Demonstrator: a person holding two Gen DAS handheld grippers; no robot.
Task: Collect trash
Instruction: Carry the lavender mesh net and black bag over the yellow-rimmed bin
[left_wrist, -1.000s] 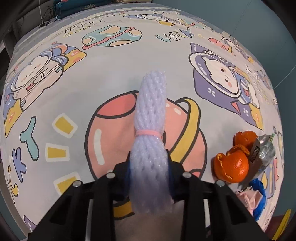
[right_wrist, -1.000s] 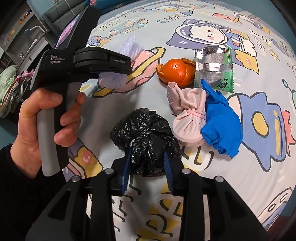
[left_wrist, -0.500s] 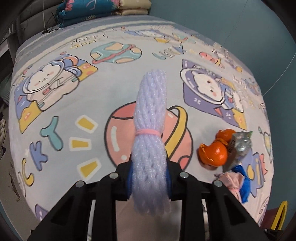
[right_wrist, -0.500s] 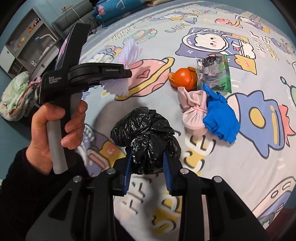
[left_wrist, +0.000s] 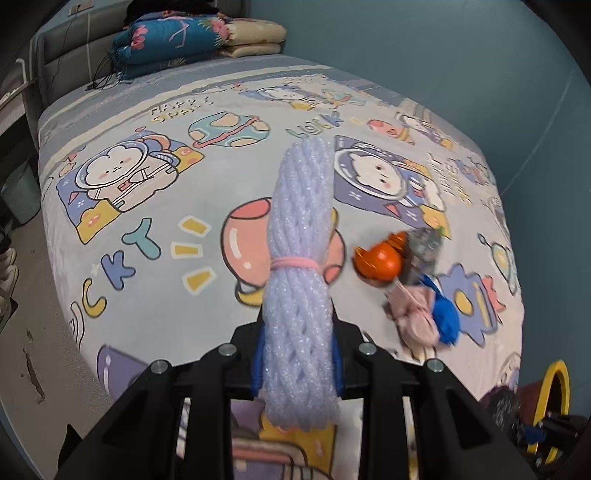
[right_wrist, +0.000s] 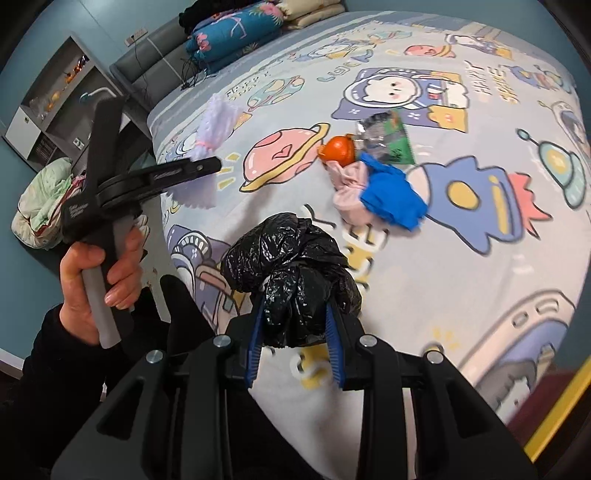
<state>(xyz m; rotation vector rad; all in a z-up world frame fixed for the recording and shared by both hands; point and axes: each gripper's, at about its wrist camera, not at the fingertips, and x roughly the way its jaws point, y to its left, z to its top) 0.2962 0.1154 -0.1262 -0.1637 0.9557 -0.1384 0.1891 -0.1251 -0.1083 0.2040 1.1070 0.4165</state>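
Left gripper (left_wrist: 297, 363): your 2 blue pads are clamped on a foam net roll; in the right wrist view this gripper (right_wrist: 207, 166) shows from the side in your left hand (right_wrist: 98, 280).
Foam net roll (left_wrist: 299, 280): pale lilac-white foam mesh with an open diamond weave, rolled into a long cylinder and cinched at mid-length by 1 pink elastic band (left_wrist: 295, 264); it sticks out past the pads, off the bed.
Right gripper (right_wrist: 295, 345): your 2 blue ribbed pads are squeezed on a black plastic bag.
Black plastic bag (right_wrist: 291, 266): thin glossy film, crumpled into a lumpy ball, held clear of the bed; whether anything is inside cannot be told.
Bed (right_wrist: 461, 295): soft sheet printed with cartoon astronauts, planets and lettering; it carries the rest of the trash in 1 tight cluster.
Orange peel (right_wrist: 338, 149): bright orange, rounded, torn open at the top, touching the wrapper and the pink bundle.
Foil wrapper (right_wrist: 386, 142): flat, crinkled silver with green print, lying just beyond the peel.
Pink bundle (right_wrist: 349, 192): soft matte pink material, gathered and tied at the middle.
Blue glove (right_wrist: 393, 197): vivid blue, limp and rumpled, lying against the pink bundle.
Yellow-rimmed container (left_wrist: 554, 402): round rim at the foot of the bed, partly cut off by the view's edge; contents too dark to tell.
Folded quilts (left_wrist: 199, 37): 1 floral blue and 1 beige, stacked at the far end of the bed.
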